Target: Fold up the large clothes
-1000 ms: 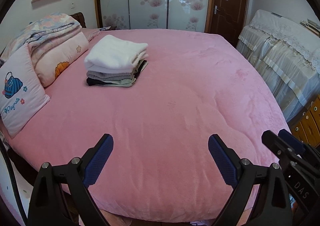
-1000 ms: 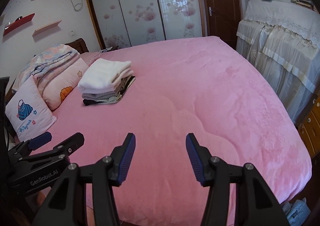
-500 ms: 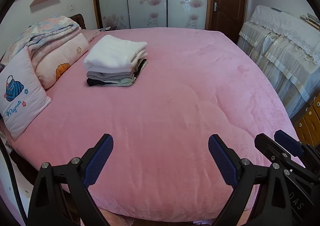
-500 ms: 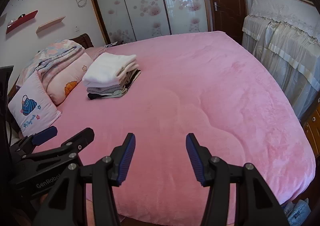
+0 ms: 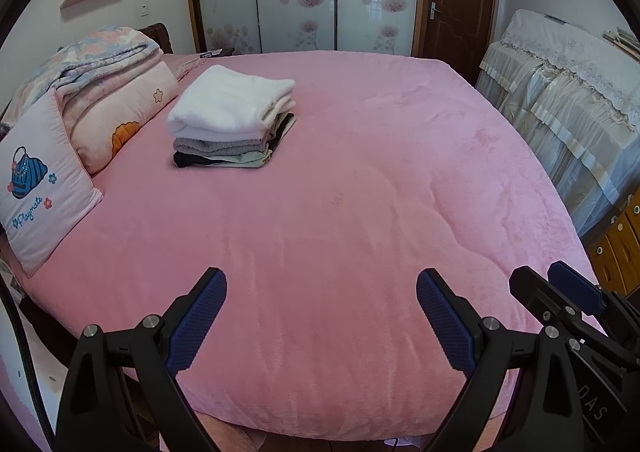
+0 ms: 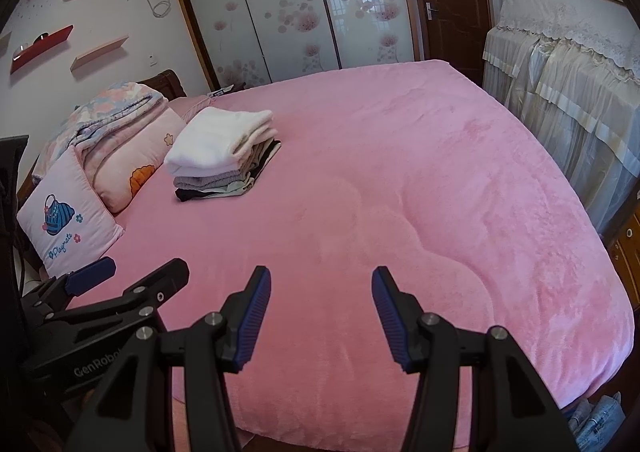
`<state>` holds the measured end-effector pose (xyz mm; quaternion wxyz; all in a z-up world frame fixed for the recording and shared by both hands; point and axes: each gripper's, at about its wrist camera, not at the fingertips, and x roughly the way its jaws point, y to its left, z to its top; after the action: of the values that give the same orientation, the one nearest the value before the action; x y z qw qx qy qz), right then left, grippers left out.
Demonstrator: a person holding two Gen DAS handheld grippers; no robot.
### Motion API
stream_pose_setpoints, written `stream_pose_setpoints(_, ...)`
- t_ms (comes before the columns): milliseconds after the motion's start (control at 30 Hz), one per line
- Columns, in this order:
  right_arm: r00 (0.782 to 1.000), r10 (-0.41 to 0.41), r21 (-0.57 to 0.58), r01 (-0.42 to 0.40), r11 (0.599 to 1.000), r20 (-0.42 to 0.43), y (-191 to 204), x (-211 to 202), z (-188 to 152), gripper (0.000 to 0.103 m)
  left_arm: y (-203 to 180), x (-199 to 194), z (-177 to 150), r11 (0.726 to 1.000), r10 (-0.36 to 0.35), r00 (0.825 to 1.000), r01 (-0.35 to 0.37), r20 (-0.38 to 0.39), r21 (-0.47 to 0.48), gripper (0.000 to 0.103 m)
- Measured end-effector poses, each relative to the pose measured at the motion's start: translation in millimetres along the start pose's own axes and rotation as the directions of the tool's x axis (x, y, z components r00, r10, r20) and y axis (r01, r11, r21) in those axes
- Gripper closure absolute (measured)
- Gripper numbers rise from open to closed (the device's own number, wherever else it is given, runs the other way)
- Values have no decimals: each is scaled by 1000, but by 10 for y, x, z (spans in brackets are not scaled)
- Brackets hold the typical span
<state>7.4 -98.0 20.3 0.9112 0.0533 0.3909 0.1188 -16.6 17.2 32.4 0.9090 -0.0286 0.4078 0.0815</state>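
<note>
Left wrist view first: the left gripper [image 5: 320, 316] hangs over the near edge of the bed [image 5: 360, 212], jaws spread wide, nothing between them. Its two blue pads [image 5: 196, 320] show clearly, but the body is cut off at the frame's bottom. At the lower right, the right gripper [image 5: 560, 292] pokes in, only partly seen, so its gap is hard to judge from here. One stack of folded clothes [image 5: 232, 120] sits well apart from both grippers, toward the bed's far left corner, a white piece on top, grey beneath, dark and pale layers at the base; the exact count of layers is hard to make out. Just left of it, two pillows [image 5: 44, 180] and a folded quilt [image 5: 92, 60] along the left edge.

Right wrist view now: the right gripper [image 6: 320, 312] also hovers above the near edge, jaws parted more narrowly than the left's, holding nothing. The left gripper [image 6: 132, 272] enters at the lower left, its rear cropped. The stack [image 6: 220, 148] lies toward the far left corner, beside the pillows [image 6: 68, 228]. Denim [image 6: 596, 420] peeks out, mostly hidden, below the bed's near right corner.
</note>
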Motion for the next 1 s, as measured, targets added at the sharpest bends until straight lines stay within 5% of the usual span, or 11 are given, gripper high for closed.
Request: stream_pose_setpoints(1000,1000,-13,6,13,1000,2,-18,13,-29,50,2,26,-44,1000,0,1000,0,-8,-7,8)
